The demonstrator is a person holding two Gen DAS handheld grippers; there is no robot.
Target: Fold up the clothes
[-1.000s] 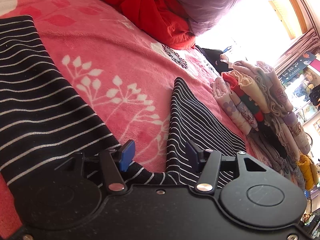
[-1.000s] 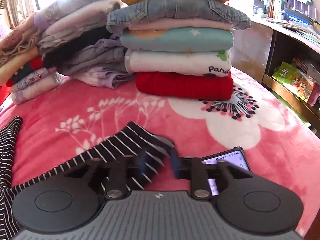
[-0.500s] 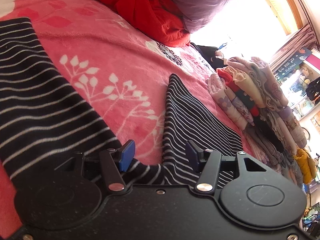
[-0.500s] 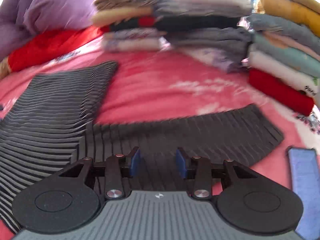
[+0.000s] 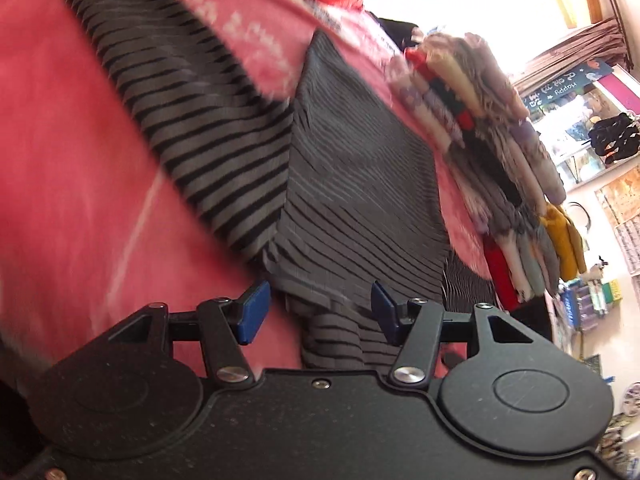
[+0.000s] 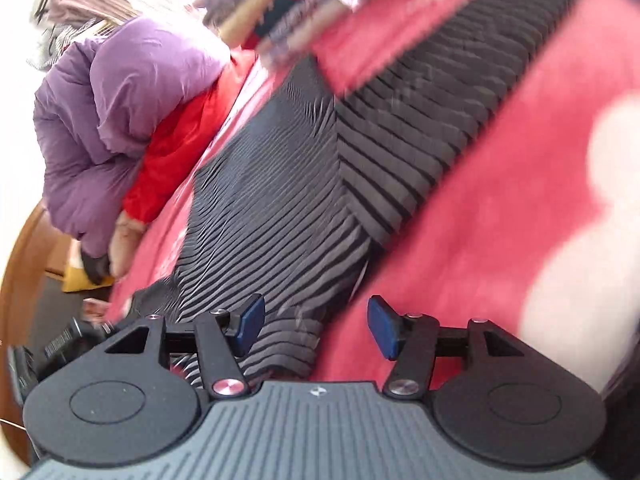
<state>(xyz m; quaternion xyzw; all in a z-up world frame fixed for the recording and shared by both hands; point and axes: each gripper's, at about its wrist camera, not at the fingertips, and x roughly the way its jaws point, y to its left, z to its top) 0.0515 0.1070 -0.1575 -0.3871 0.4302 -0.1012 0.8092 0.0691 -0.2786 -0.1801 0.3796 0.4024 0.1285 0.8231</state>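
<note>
A black shirt with thin white stripes (image 5: 352, 184) lies spread on the pink flowered blanket (image 5: 72, 168), one sleeve (image 5: 192, 120) running up to the left. My left gripper (image 5: 316, 310) stands open just over the shirt's near edge; cloth lies beneath the gap, and the blue pads do not press it. In the right wrist view the same shirt (image 6: 272, 208) stretches away with a sleeve (image 6: 440, 100) towards the upper right. My right gripper (image 6: 316, 326) is open and its jaws are widening, over the shirt's edge and the blanket (image 6: 500, 216). Both views are blurred.
Stacks of folded clothes (image 5: 492, 136) line the far right of the bed. A purple padded jacket (image 6: 120, 96) and a red garment (image 6: 180, 148) are heaped at the bed's other end. A shelf with goods (image 5: 592, 112) stands beyond the stacks.
Both grippers have swept sideways over the bed to the shirt's body. The right one let go of the sleeve end, swung away from the phone and clothes stacks, and spread its jaws.
</note>
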